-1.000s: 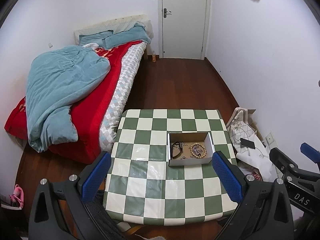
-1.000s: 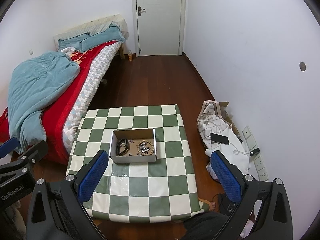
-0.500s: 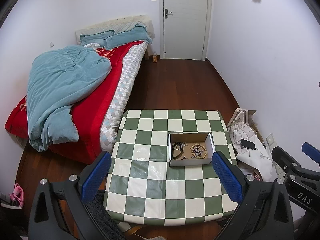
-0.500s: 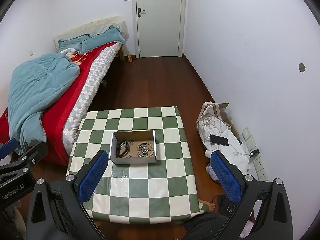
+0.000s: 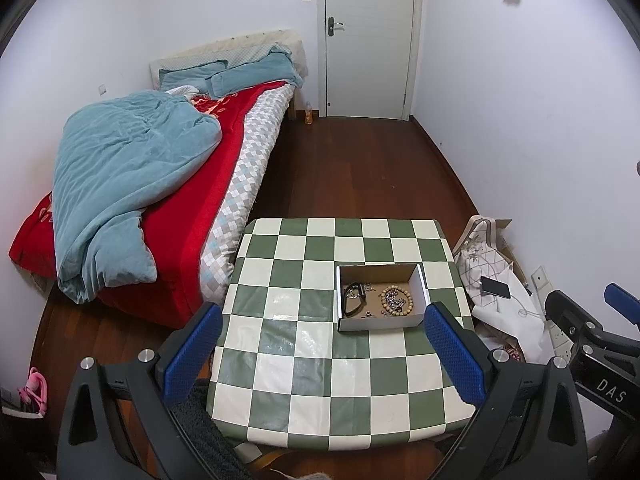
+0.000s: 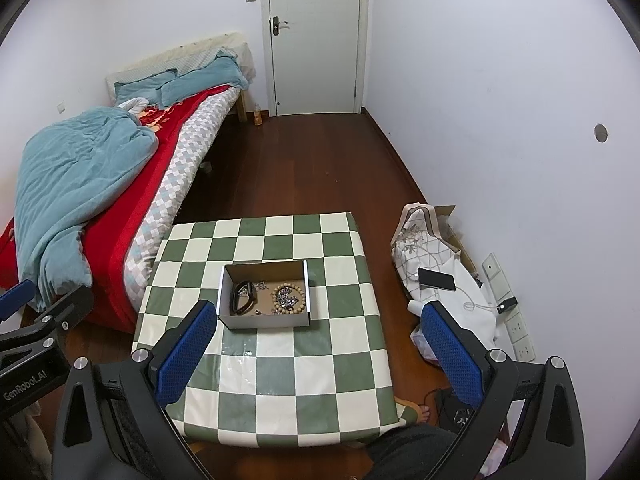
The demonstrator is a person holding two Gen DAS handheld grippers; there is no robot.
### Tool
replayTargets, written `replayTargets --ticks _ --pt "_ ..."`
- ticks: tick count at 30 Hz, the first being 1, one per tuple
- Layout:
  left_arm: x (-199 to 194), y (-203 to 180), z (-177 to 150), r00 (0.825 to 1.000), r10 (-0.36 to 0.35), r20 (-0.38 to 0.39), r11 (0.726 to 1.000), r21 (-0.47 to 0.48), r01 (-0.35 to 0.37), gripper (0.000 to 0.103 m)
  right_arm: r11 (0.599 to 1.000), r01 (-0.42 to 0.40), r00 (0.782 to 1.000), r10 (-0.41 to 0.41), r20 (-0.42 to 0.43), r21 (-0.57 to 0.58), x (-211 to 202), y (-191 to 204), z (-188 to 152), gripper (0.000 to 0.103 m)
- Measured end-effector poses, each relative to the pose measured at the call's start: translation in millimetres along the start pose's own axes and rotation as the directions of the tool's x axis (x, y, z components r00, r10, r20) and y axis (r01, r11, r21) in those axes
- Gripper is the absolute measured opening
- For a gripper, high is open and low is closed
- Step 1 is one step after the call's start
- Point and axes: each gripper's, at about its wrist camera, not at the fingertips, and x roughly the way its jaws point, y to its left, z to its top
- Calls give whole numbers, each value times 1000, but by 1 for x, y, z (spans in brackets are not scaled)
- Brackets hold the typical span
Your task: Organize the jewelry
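Note:
An open cardboard box (image 5: 420,320) sits on the green and white checked table (image 5: 320,360). It holds a black band (image 5: 354,298), a wooden bead bracelet (image 5: 396,300) and small silver pieces. In the right wrist view the box (image 6: 264,322) shows the same band (image 6: 243,297) and beads (image 6: 289,298). My left gripper (image 5: 322,354) is open and empty, high above the table's near side. My right gripper (image 6: 320,352) is open and empty, also high above the table.
A bed (image 5: 160,184) with a blue blanket and red cover stands left of the table. A white bag with a phone (image 5: 495,287) lies on the floor at the right wall. A closed door (image 5: 368,36) is at the far end.
Both grippers have drifted slightly; the table and box sit a little lower in both views. Nothing was taken hold of.

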Motion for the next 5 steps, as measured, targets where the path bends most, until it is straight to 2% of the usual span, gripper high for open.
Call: replayTargets --ticks 5 --pt "0 -1 -1 1000 -5 0 1000 -2 5 103 1000 -1 1000 1 -1 -1 0 0 0 103"
